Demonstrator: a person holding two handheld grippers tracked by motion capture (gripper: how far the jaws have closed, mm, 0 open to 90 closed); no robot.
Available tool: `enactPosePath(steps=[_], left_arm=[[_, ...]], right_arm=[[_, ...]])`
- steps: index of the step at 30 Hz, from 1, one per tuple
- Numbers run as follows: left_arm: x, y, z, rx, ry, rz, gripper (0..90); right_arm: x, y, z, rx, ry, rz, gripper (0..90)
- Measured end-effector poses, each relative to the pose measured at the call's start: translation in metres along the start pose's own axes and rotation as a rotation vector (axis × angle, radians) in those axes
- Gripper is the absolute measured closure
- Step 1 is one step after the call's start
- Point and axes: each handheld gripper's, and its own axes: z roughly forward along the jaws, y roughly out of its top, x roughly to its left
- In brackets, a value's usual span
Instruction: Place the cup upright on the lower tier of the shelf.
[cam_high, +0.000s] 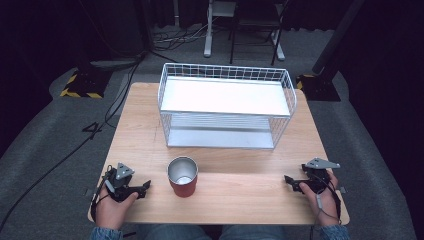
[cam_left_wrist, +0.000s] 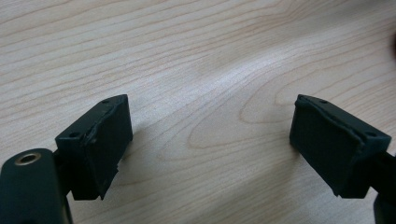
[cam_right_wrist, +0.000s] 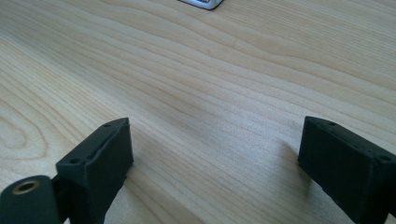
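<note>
A pale wooden table (cam_high: 150, 125) stands on grey carpet in a dark room. A white wire rack (cam_high: 226, 105) occupies the upper centre of the high view. The red cup (cam_high: 182, 176) stands upright at lower centre, open end up, between my grippers. My left gripper (cam_high: 141, 189) rests at lower left, jaws apart, aimed at the cup. My right gripper (cam_high: 291, 182) rests at lower right, jaws apart, empty. Both lie low, likely as a ready posture.

A red cup (cam_high: 182, 176) is standing on the wooden table (cam_high: 150, 130), in front of a white wire rack (cam_high: 226, 105). The left gripper (cam_high: 145, 187) and right gripper (cam_high: 289, 181) are resting well apart, either side of it.
</note>
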Motion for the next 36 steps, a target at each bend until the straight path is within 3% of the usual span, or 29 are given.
enactPosePath(steps=[8,14,20,26,30,36], left_arm=[[0.000,-0.002,-0.003,-0.005,-0.013,-0.004,15.2],[-0.003,-0.003,-0.010,0.007,-0.047,-0.048,16.8],[-0.010,-0.008,-0.023,-0.078,-0.059,-0.058,17.3],[-0.022,-0.008,-0.033,-0.176,-0.054,-0.024,17.3],[-0.031,-0.010,-0.042,-0.239,-0.078,-0.014,17.4],[-0.044,-0.013,-0.050,-0.296,-0.100,0.004,17.4]], right_arm=[[0.000,0.000,0.000,-0.001,0.000,0.000,10.2],[0.000,0.000,0.000,-0.001,-0.001,0.000,10.2],[0.000,0.001,0.001,0.000,-0.001,0.000,9.9],[0.000,0.001,0.001,0.000,-0.002,0.000,9.8],[0.000,0.001,0.001,0.002,-0.005,0.004,9.2],[0.000,0.001,0.002,0.003,-0.006,0.006,8.8]])
